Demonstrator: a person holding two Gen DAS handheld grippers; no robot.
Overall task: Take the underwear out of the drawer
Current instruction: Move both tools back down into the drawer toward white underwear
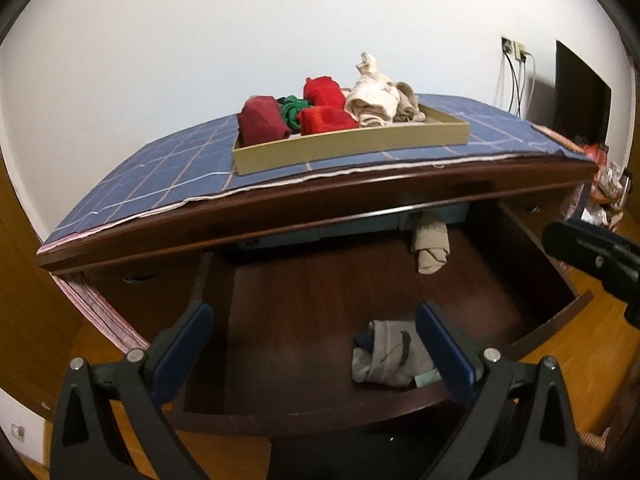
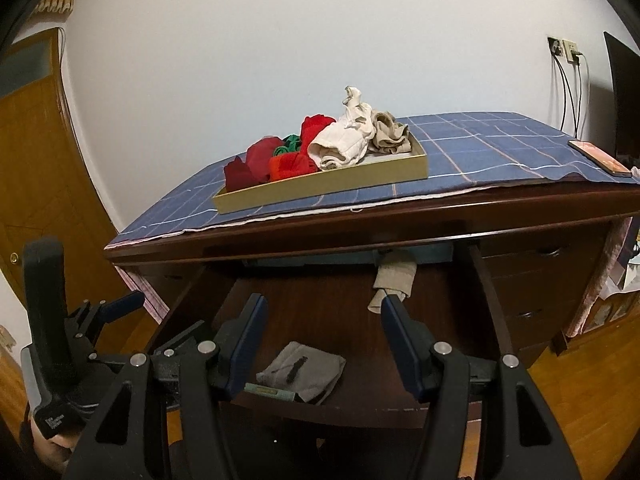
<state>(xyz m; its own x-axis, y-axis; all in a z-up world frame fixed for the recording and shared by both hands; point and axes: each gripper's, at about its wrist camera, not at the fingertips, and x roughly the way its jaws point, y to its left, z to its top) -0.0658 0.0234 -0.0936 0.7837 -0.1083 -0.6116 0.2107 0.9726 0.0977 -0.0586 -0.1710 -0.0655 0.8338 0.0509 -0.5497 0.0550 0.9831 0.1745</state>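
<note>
The dark wooden drawer (image 1: 320,420) (image 2: 360,412) stands pulled out. A folded grey underwear (image 1: 388,356) (image 2: 302,370) lies near its front wall. A rolled beige underwear (image 1: 430,246) (image 2: 394,280) lies at the back, half under the dresser top. My left gripper (image 1: 314,316) hovers open over the drawer, its right finger beside the grey piece. My right gripper (image 2: 324,302) is open above the drawer with nothing between its fingers; in the left wrist view it shows at the right edge (image 1: 592,256). The left gripper (image 2: 100,312) appears at the far left of the right wrist view.
A tan tray (image 1: 352,148) (image 2: 320,188) on the blue checked cloth holds red, green and cream clothing. A phone (image 2: 600,158) lies at the cloth's right end. A blue box (image 1: 360,224) sits at the drawer's back, and a small teal item (image 2: 270,391) lies beside the grey piece.
</note>
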